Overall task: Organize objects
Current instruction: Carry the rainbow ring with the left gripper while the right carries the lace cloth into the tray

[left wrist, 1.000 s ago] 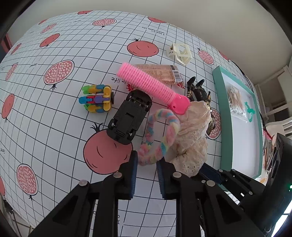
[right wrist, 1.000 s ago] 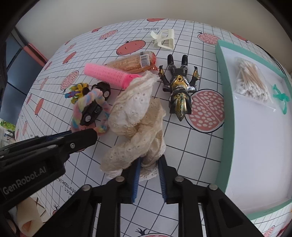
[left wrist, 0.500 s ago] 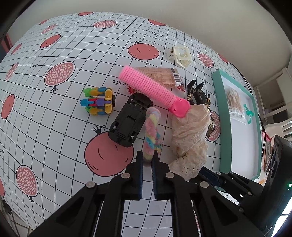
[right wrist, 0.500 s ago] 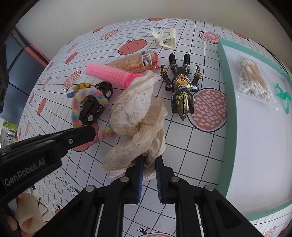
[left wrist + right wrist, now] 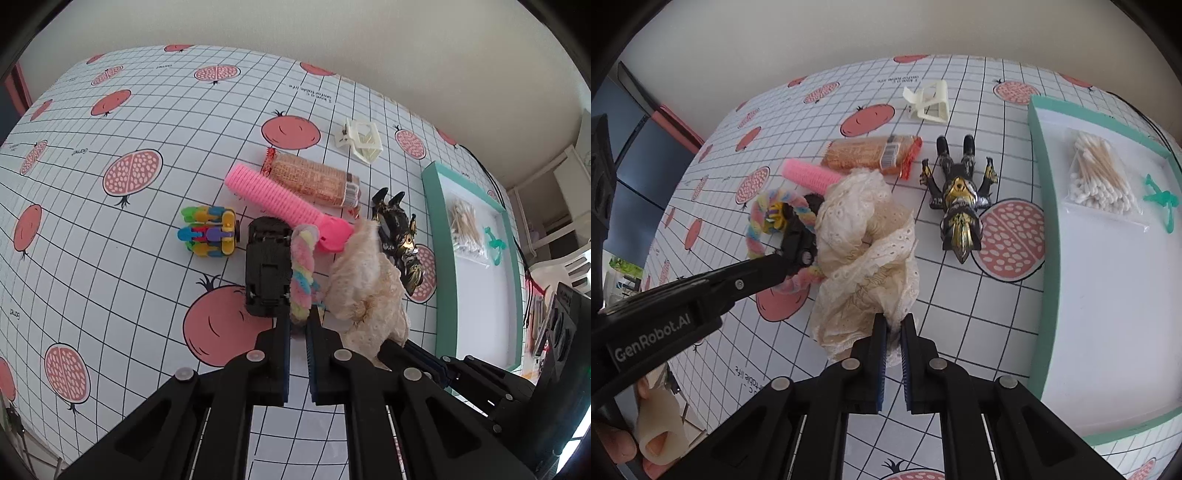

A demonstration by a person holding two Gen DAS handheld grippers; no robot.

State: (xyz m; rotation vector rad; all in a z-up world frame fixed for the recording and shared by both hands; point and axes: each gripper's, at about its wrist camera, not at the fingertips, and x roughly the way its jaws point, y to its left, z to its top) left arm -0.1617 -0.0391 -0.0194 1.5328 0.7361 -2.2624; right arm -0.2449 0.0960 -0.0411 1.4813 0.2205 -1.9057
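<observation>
Gridded desk (image 5: 110, 258) – left tongs (image 5: 298, 334) clamp the hair tie (image 5: 303, 275), right tongs (image 5: 894, 332) the lace cloth (image 5: 866, 254) – next carry both to the tray (image 5: 1108, 314)

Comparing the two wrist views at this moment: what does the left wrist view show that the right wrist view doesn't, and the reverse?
Left wrist only: the colourful block toy in full, and the pink roller's whole length. Right wrist only: a person's fingers at the lower left, and the left gripper's "GenRobot.AI" label. Both: the left gripper shut on the pastel scrunchie, the right gripper shut on the lace scrunchie, the armoured figure, snack pack, cream clip and green tray.
</observation>
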